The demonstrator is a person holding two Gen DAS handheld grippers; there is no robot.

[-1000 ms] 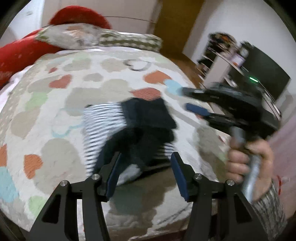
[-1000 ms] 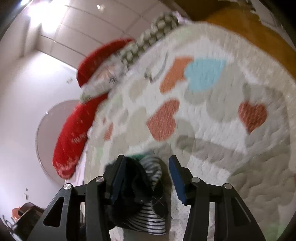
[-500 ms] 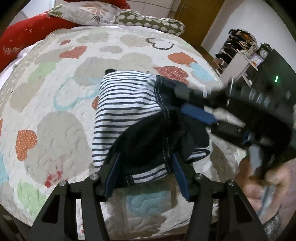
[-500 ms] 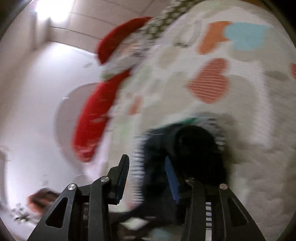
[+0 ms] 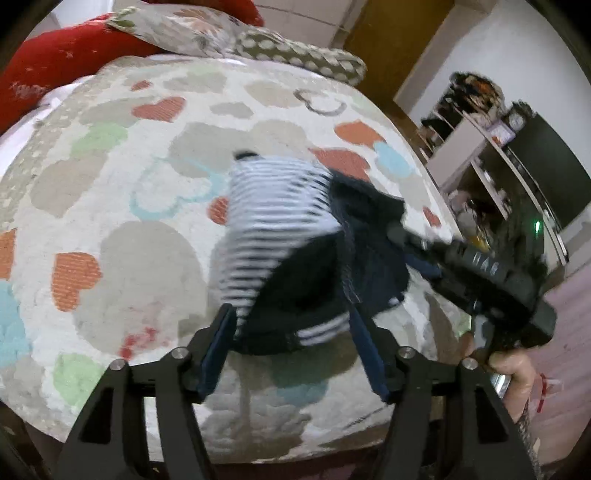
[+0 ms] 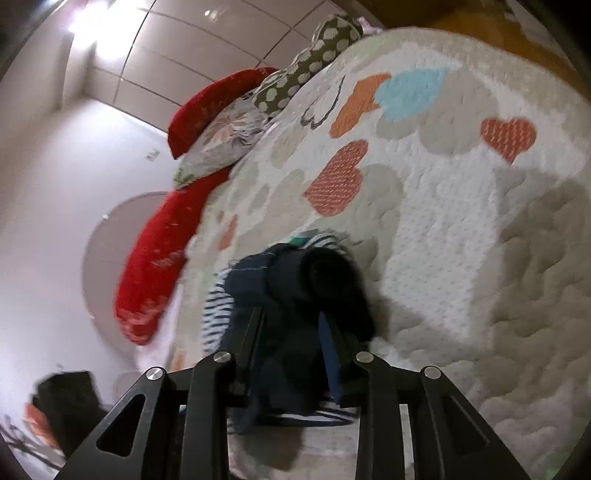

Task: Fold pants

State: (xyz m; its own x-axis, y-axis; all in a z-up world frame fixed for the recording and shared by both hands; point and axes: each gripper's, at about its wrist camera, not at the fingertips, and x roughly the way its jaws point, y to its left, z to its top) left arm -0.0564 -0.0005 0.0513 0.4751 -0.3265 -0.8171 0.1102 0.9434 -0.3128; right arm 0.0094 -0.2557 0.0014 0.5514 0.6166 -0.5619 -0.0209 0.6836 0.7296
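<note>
The jaws of the left gripper (image 5: 291, 343) are seen spread, having just been opening, with the near hem of the pants (image 5: 295, 251) lying between the blue pads but not pressed by them. In the left wrist view, the pants are shown as a bundle of navy cloth and black-and-white stripes, resting on the quilt (image 5: 110, 229), which is patterned with grey, orange, green and blue hearts. The right gripper (image 5: 413, 251) is seen reaching in from the right, held by a hand (image 5: 513, 369) in a knitted sleeve, its tips buried in the dark cloth. Red cushions (image 5: 55, 62) and patterned pillows (image 5: 295, 51) are ranged along the far edge of the bed. A wooden door, white walls and cluttered shelves (image 5: 476, 122) are visible beyond.

In the right wrist view, the jaws are seen drawn in, having just been closing, and are clenched on a thick fold of the navy cloth. The bundle is blurred, and its striped part is shown hanging to the left. The quilt spreads to the right; the cushions, a white wall and a panelled ceiling with a lit lamp (image 6: 92, 26) fill the left.
</note>
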